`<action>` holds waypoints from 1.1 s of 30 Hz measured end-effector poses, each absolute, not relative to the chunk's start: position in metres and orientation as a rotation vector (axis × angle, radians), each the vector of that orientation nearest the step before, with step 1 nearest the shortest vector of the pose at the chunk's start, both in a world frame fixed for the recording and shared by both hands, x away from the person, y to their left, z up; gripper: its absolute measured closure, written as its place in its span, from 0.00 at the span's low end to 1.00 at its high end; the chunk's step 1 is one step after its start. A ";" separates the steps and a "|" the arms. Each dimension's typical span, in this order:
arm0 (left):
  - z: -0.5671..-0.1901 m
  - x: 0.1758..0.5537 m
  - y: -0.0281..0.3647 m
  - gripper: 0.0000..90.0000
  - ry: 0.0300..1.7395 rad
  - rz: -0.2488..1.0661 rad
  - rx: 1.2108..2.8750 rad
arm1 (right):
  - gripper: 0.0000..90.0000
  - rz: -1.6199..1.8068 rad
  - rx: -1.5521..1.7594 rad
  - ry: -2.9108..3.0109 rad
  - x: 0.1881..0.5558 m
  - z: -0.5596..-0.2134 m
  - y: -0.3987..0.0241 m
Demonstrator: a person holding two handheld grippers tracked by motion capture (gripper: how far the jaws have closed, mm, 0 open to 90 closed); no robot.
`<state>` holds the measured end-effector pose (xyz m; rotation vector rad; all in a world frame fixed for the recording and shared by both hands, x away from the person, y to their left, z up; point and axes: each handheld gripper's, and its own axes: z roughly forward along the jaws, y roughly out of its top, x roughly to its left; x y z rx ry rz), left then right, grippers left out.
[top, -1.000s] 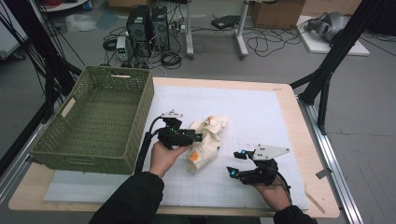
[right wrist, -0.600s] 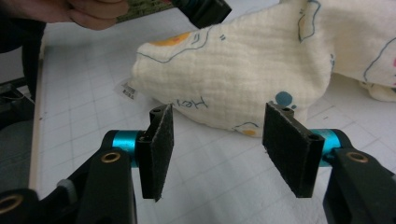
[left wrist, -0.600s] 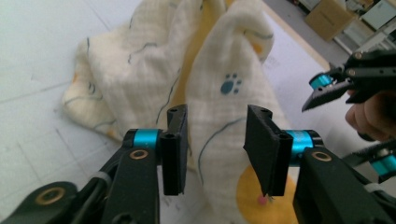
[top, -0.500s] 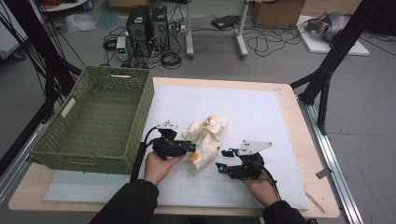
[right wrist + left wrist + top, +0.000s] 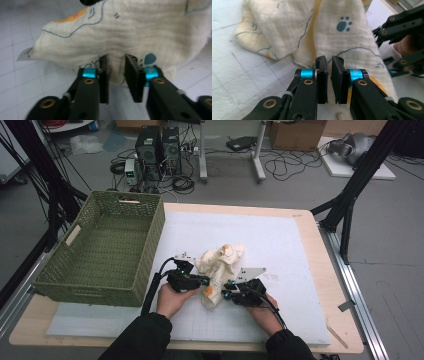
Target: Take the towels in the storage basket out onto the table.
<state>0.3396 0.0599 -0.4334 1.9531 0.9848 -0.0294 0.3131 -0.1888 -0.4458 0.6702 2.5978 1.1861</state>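
Two hand-held grippers meet at a crumpled cream cloth (image 5: 218,270) lying on the white mat (image 5: 295,250) in the middle of the table (image 5: 325,270), just right of the green basket (image 5: 102,250). A second ago the right hand-held gripper (image 5: 226,288) sat well off to the right of the cloth; it has since crossed the mat and now sits against the cloth's near right edge. The left hand-held gripper (image 5: 204,281) remains at the cloth's near left edge, slightly lower than before. Both have just been closing. In the left gripper view, the left hand-held gripper (image 5: 329,65) is nearly clenched, a fold of cloth (image 5: 342,32) at its tips. In the right gripper view, the right hand-held gripper (image 5: 117,65) shows a narrow gap between its jaws, with the cloth's hem (image 5: 117,75) in it; whether either truly pinches the fabric cannot be told
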 end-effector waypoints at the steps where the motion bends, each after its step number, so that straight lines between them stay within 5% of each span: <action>1: -0.433 0.339 0.061 0.91 0.987 -0.028 1.949 | 0.89 1.189 0.666 2.605 0.314 -0.446 -0.188; 5: -0.430 0.339 0.065 0.88 0.982 -0.014 1.946 | 0.97 1.196 0.628 2.630 0.313 -0.443 -0.192; 26: -0.432 0.340 0.059 0.80 0.991 -0.015 1.918 | 0.98 1.135 0.613 2.642 0.281 -0.390 -0.290; 33: -0.435 0.348 0.044 0.79 1.007 0.024 1.947 | 0.84 1.178 0.716 2.652 0.284 -0.420 -0.294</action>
